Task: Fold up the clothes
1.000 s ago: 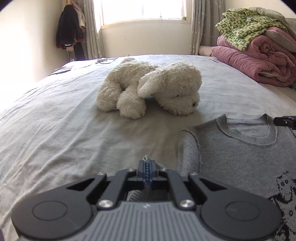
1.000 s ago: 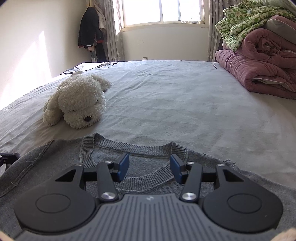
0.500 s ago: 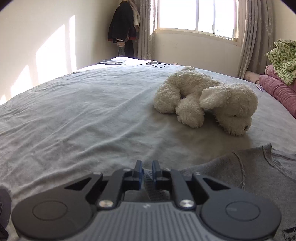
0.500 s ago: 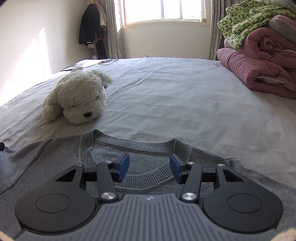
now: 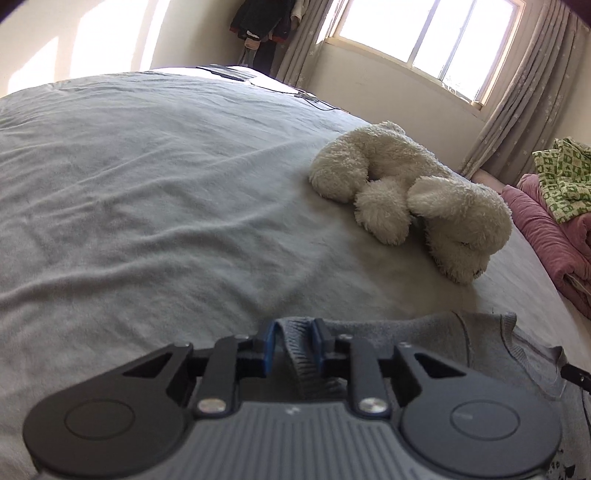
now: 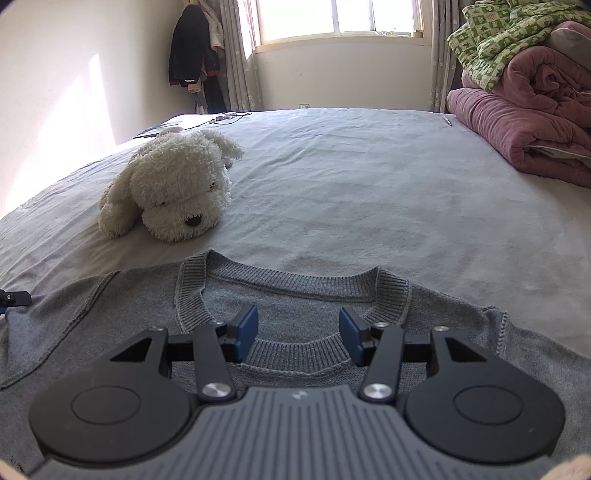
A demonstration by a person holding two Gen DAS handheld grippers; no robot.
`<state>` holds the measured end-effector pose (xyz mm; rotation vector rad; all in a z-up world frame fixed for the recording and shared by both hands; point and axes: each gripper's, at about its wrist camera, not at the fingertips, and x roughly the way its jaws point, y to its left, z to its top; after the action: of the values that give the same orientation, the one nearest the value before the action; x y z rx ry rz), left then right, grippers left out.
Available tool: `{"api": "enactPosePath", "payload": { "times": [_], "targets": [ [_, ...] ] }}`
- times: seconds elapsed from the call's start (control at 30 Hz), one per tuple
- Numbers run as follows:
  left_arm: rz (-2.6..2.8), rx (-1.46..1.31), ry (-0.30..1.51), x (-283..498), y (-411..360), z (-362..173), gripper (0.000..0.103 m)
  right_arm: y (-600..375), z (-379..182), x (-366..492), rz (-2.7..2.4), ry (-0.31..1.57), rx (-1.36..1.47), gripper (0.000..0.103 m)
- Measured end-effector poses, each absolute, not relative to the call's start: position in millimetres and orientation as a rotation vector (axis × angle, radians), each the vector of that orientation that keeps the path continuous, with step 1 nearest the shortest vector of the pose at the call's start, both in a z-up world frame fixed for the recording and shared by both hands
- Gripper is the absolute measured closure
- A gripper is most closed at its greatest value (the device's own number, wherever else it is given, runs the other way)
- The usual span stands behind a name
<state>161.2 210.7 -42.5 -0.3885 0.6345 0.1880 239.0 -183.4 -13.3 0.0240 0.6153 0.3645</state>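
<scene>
**Left wrist view: your claw is on the sweater's ribbed edge**

Your left gripper has a fold of ribbed knit from the grey sweater bunched between its blue pads. The jaws have just been closing, and the cloth now fills the narrow gap and touches both pads, so the left claw is grasping the sweater at its edge.

Your right gripper is released. Its jaws stand well apart above the front of the neckband, with nothing pinched between them; whether the pads touch the knit you cannot tell from this view.

The grey sweater lies front up and fairly flat on the near part of the bed, with its collar towards the window.

On the same grey sheet, beyond the collar and to the left in the right wrist view, a white plush dog lies on its belly, apart from the sweater. At the far right of the bed a folded pink quilt carries a green patterned blanket on top.
</scene>
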Motion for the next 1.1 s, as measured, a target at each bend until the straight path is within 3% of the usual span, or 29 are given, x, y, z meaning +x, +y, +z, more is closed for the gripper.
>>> {"api": "enactPosePath", "payload": {
  "times": [0.23, 0.6, 0.83, 0.9, 0.93, 0.97, 1.1],
  "targets": [
    [0.116, -0.434, 0.597, 160.7, 224.2, -49.3, 0.095, -133.3, 15.5, 200.6, 0.720, 0.559, 0.041, 0.050],
    [0.028, -0.563, 0.552, 162.6, 246.0, -60.4, 0.097, 15.4, 6.8, 129.9, 1.169, 0.615, -0.231, 0.051],
    [0.020, -0.594, 0.548, 164.0, 250.0, -62.7, 0.099, 55.1, -25.3, 121.0, 1.114, 0.597, -0.402, 0.064],
    [0.034, -0.578, 0.538, 163.4, 248.0, -60.5, 0.100, 52.2, -29.6, 122.0, 1.104, 0.573, -0.385, 0.076],
    [0.043, -0.570, 0.532, 163.0, 247.0, -59.2, 0.100, 51.3, -30.6, 122.9, 1.100, 0.566, -0.367, 0.094],
    [0.050, -0.564, 0.519, 161.7, 246.6, -56.9, 0.100, 49.4, -30.5, 124.2, 1.102, 0.564, -0.343, 0.098],
    [0.077, -0.548, 0.503, 159.4, 248.3, -48.2, 0.099, 35.5, -22.6, 135.0, 1.175, 0.597, -0.170, 0.098]
  ]
}}
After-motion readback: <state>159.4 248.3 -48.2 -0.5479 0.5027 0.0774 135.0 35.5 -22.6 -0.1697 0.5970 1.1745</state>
